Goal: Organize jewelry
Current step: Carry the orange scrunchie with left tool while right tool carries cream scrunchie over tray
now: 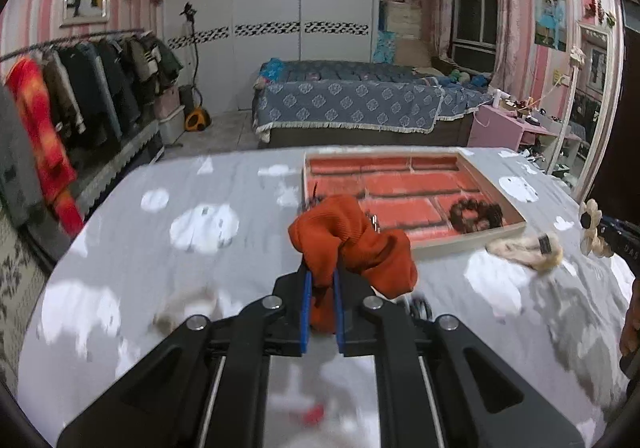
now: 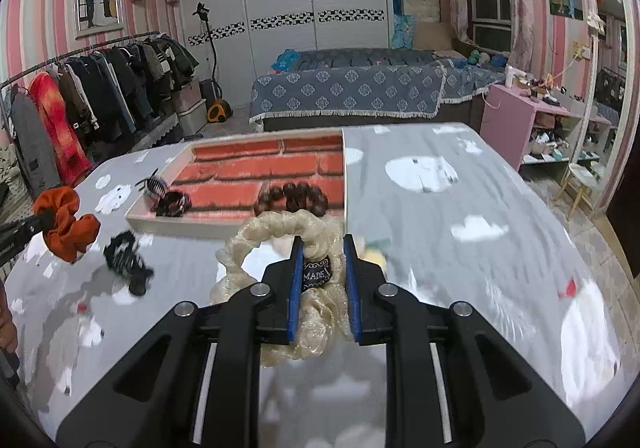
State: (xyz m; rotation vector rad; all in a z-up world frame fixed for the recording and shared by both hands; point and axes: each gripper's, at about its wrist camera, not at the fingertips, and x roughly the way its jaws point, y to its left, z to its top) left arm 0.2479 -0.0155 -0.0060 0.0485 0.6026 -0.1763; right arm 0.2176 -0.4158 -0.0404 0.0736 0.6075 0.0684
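My left gripper (image 1: 320, 276) is shut on an orange scrunchie (image 1: 352, 244) and holds it above the table, just before the tray (image 1: 468, 242); it also shows at the left of the right wrist view (image 2: 66, 222). My right gripper (image 2: 320, 244) is shut on a cream organza scrunchie (image 2: 280, 228) with a dark label, near the tray's front rim (image 2: 192, 226). The tray has a red brick pattern. In it lie a brown bead bracelet (image 2: 294, 198), a dark scrunchie (image 2: 174, 203) and a claw clip (image 2: 154, 184).
A black hair clip (image 2: 126, 260) lies on the grey cloud-print tablecloth (image 2: 460, 216) left of my right gripper. A fuzzy cream hair clip (image 1: 528, 246) lies right of the tray. A bed, clothes rack and pink shelf stand beyond the table.
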